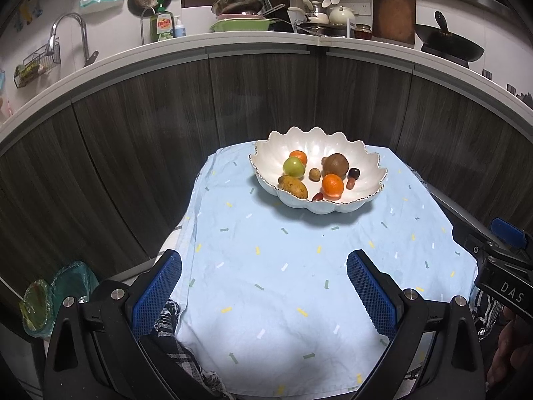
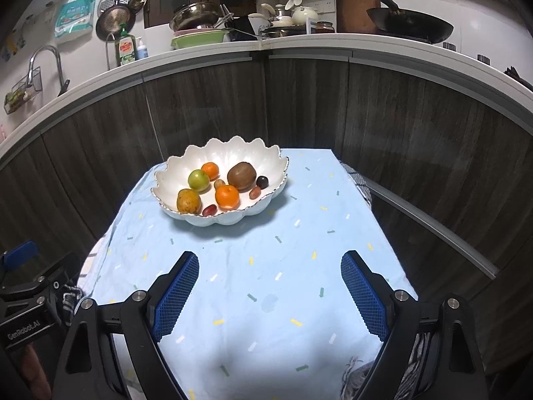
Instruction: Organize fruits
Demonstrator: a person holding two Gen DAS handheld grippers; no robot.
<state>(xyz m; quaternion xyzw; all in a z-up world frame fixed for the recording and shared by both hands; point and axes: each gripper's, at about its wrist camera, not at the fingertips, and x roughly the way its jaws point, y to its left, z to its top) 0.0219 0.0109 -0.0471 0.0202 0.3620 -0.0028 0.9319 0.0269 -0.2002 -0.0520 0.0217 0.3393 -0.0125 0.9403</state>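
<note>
fruit sits gathered in a white scalloped bowl (image 1: 363,156) at the far end of a pale blue cloth (image 1: 283,283) that covers a small table in front of dark wood cabinet doors (image 1: 150,133). in the bowl we see a green apple (image 1: 293,167) with a small orange (image 1: 298,156) just behind it, a brown kiwi (image 1: 335,165) to the right, a yellow-brown mango (image 1: 293,187) at the near left, and a larger orange (image 1: 332,186) at the near middle. a small tan round fruit (image 1: 314,174) lies between the apple and the kiwi, a dark plum-like fruit (image 1: 354,173) sits right of the kiwi, and two small reddish fruits lie near the big orange; what kind they are we cannot tell.

we hold our left gripper (image 1: 265,286) over the near part of the cloth, its blue pads spread wide with only bare cloth between them. our right gripper (image 2: 269,286) hovers the same way, jaws standing wide apart and gripping nothing. both are well apart from the bowl. from the right wrist view the bowl (image 2: 173,166) lies far and to the left; from the left wrist view it lies far and slightly right.

on the counter (image 1: 233,41) beyond we see a faucet (image 1: 71,31), a green dish soap bottle (image 1: 161,25), stacked dishes and a black wok (image 1: 448,45).
</note>
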